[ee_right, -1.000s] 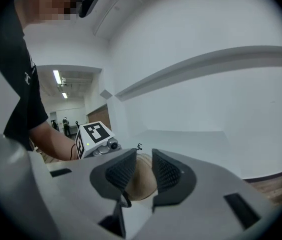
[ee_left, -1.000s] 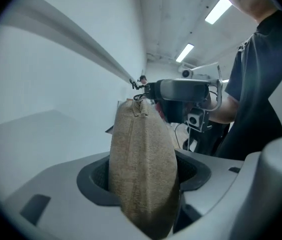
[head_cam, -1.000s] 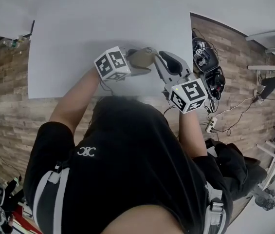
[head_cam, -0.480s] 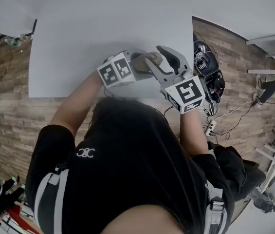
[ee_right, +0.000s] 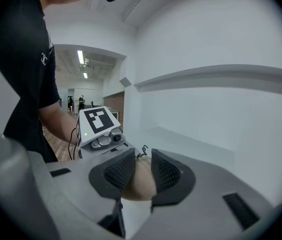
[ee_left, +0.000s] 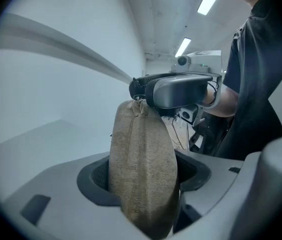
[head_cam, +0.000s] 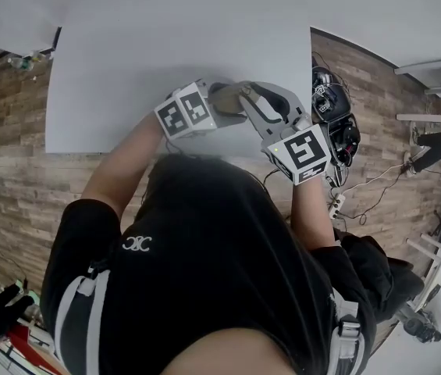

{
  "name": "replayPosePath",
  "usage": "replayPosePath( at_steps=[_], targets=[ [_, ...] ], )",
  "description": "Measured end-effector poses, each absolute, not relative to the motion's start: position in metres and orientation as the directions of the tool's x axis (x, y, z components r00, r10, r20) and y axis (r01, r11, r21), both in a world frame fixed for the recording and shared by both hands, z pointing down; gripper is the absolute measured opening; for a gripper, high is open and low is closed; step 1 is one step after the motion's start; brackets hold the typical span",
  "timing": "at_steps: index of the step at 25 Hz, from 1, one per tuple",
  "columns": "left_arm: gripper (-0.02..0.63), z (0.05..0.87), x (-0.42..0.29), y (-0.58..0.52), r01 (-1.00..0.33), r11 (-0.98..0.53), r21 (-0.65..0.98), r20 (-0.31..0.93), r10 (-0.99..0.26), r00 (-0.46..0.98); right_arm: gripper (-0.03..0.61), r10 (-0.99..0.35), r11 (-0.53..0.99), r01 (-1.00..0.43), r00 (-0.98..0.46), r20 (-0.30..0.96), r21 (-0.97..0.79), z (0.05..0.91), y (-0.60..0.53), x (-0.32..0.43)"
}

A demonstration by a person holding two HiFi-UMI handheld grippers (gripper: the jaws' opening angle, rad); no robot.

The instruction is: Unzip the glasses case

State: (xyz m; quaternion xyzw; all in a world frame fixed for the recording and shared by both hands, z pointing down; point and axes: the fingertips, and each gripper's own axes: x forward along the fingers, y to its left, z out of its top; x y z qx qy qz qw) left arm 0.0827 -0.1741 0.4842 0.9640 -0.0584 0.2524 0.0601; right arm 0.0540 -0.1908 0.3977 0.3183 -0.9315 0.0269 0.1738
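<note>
**Case clamped in left gripper, right gripper closing at the zipper end**

Left gripper [head_cam: 218,108]: jaws clamped on the tan fabric glasses case [head_cam: 226,98], held up off the white table [head_cam: 165,45]; left gripper view shows the case standing on edge between both pads, which the head view can't resolve; that view also shows the zipper pull [ee_left: 140,102] at the case's far top end, right under the other gripper's dark jaw tips.

Case: closed along the edge in view; inside not visible.

Right gripper [head_cam: 245,94]: at the case's right end in the head view; right gripper view shows a narrow gap between its ribbed pads, jaws closing, the tan end of the case filling the gap and the pull sticking up just above it; can't tell whether the pads press yet; the left gripper's marker cube [ee_right: 97,121] sits behind.
</note>
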Motion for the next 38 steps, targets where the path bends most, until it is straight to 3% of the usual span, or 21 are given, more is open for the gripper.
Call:
replayPosePath(
  at_steps=[15,38],
  targets=[
    [0.296,0.489,0.076,-0.169,-0.140,-0.979,0.146,0.501,-0.049,0.864,0.047,-0.555,0.824,-0.558,-0.757,0.344,0.100,0.397,-0.187,0.045],
    [0.295,0.487,0.058,-0.179,-0.204,-0.968,0.148,0.523,-0.098,0.847,0.032,-0.668,0.720,-0.687,-0.648,0.366,0.098,0.406,-0.214,0.069]
  ],
)
